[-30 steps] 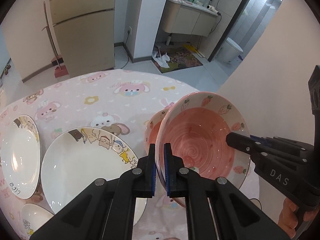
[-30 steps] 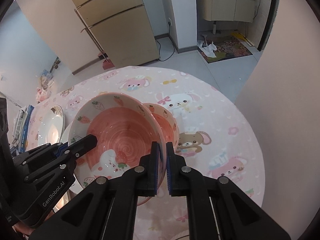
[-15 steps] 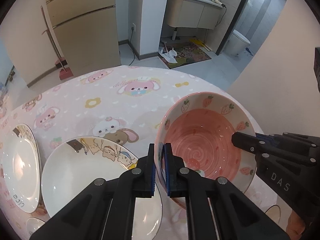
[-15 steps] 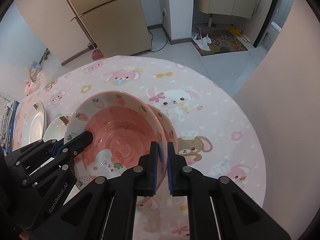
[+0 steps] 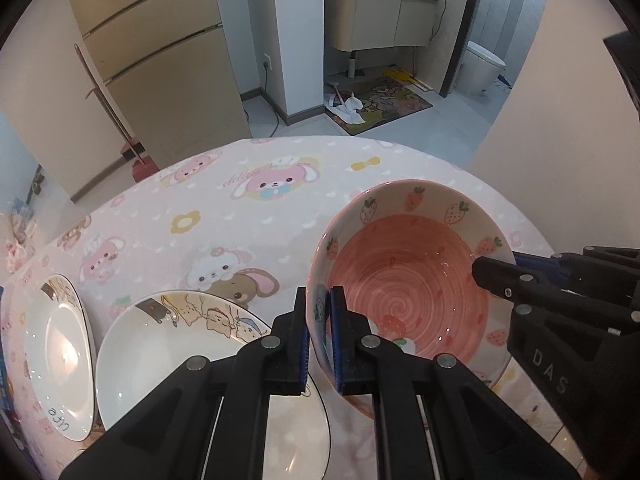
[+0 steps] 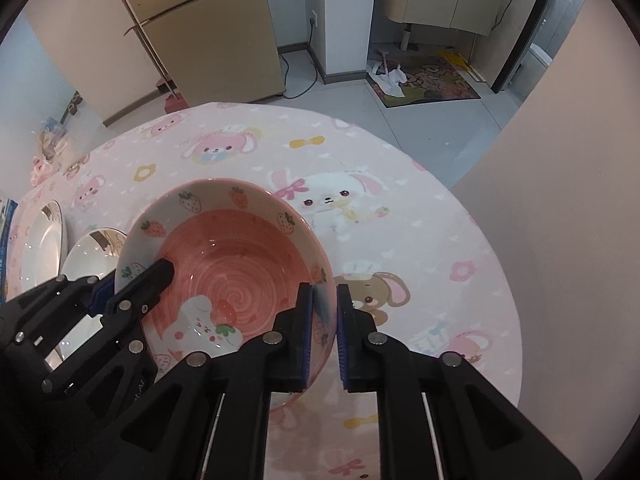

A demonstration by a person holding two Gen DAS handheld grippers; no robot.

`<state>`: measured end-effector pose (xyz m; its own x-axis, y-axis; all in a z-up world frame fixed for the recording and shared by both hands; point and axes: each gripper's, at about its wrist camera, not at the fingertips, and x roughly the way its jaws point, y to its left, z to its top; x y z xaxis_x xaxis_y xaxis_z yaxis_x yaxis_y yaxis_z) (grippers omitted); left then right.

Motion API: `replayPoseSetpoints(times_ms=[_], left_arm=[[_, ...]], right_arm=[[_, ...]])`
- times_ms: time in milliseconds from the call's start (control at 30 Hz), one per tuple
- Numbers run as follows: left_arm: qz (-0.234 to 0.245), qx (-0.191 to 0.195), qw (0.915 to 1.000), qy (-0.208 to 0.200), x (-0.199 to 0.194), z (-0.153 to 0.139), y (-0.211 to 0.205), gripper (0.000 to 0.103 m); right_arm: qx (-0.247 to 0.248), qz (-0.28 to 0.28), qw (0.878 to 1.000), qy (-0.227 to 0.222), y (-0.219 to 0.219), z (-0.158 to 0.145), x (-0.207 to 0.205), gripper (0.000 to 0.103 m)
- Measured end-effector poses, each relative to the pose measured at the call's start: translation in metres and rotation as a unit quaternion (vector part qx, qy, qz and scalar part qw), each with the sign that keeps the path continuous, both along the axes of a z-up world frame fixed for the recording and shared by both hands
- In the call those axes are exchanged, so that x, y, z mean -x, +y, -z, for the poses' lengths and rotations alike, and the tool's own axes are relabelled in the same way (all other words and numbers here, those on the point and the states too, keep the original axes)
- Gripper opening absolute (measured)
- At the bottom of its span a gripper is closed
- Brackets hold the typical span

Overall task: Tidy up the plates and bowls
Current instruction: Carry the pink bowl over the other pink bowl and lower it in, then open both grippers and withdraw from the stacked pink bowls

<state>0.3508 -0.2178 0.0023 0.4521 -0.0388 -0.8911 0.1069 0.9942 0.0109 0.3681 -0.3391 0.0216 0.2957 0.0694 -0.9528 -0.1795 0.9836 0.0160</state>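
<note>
Between the two tongs sits the bowl (image 5: 404,292), pink inside with strawberries around its rim. It is low over the right part of the desk (image 5: 240,216) and nearly level. I think it already rests there, but its foot is hidden. A pink edge shows below it in both views, and I cannot tell if this is another bowl.

The left tongs (image 5: 319,336) are closed on the left rim, one pad inside the bowl and one outside. The right tongs (image 6: 322,336) stand over the opposite rim. Their jaws have just been opening a little. The rim is still between them, and a thin gap seems to show at the outer pad, so this grip looks released.

The bowl is round, so it has no long axis. What matters is the line from one rim to the other, because both tongs straddle it and point steeply down. Neither hand is nearer. To let go, I judge that each must open and then rise straight up, or the inner pad will drag the bowl.

Left of the bowl lies a plate (image 5: 192,344), just beside it, and a second plate (image 5: 56,344) is further left.
</note>
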Motion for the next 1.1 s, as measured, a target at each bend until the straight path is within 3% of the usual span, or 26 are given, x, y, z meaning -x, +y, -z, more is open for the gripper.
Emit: replayPoseSetpoints(times_ms=[133,200,267,367,467,767,933,1100], left_arm=[[0.001,-0.027,0.9996,-0.003,-0.001,0.003,-0.002,0.010],[-0.002,-0.021,0.9998,0.005,0.000,0.006,0.000,0.010],[0.002,-0.024,0.9997,0.008,0.000,0.008,0.001,0.010],[-0.003,-0.021,0.9997,0.014,0.000,0.007,0.003,0.010],[0.000,-0.039,0.9992,-0.006,0.007,-0.005,0.000,0.010],[-0.003,-0.012,0.9996,-0.025,0.030,-0.048,0.016,0.010],[0.021,-0.002,0.9988,-0.045,0.061,-0.071,0.014,0.011],[0.048,0.038,0.9968,-0.051,0.099,-0.097,0.010,0.012]], right_arm=[[0.009,-0.006,1.000,-0.018,0.003,-0.002,0.003,0.010],[0.002,-0.013,0.999,-0.030,0.004,-0.007,0.005,0.009],[-0.022,-0.025,0.999,-0.018,0.007,-0.010,0.006,0.009],[-0.018,-0.031,0.999,-0.016,0.012,-0.010,0.011,0.009],[-0.029,-0.027,0.999,-0.015,0.009,-0.013,0.014,0.008],[-0.065,-0.023,0.997,-0.020,-0.024,-0.052,0.053,0.008],[-0.059,-0.012,0.997,-0.050,-0.050,-0.086,0.089,0.008],[-0.043,-0.004,0.997,-0.070,-0.073,-0.104,0.129,0.008]])
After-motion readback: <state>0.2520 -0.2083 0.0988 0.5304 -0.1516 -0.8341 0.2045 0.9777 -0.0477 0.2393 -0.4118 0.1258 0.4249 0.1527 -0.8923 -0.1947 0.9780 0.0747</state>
